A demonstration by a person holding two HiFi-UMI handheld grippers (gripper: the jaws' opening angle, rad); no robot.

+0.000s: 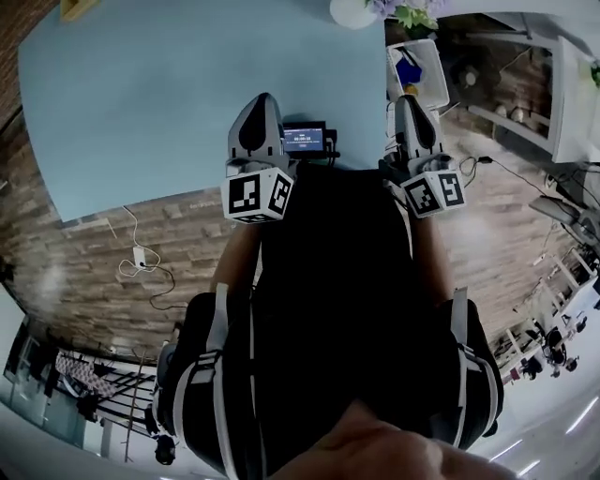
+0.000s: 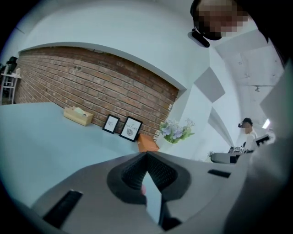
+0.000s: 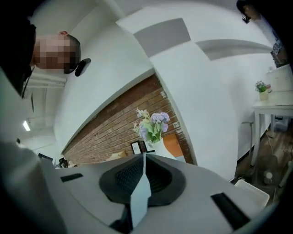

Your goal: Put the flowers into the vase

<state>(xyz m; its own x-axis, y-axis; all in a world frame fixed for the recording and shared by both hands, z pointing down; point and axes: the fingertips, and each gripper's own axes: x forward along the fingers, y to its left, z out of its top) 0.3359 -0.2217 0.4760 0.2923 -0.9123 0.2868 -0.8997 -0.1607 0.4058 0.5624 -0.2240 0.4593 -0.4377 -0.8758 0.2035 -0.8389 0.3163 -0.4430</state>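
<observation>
The left gripper [image 2: 146, 154] and right gripper [image 3: 144, 157] both have their jaws together, with nothing between them. Straight ahead of the right jaws, flowers [image 3: 153, 125] stand in the white vase [image 3: 159, 147] on the bench [image 1: 169, 94].

The flowers [image 1: 405, 13] already stand in the vase [image 1: 352, 11]. They are a small bunch of pale purple blooms [image 3: 152, 125] with green leaves and a few thin whitish sprigs, and they rise upright and spread a little above the rim. The vase [image 3: 159, 148] is plain white, rounded and upright. It sits at the far right corner of the light blue table [image 1: 141, 94], close to the table's far edge and right edge.
</observation>
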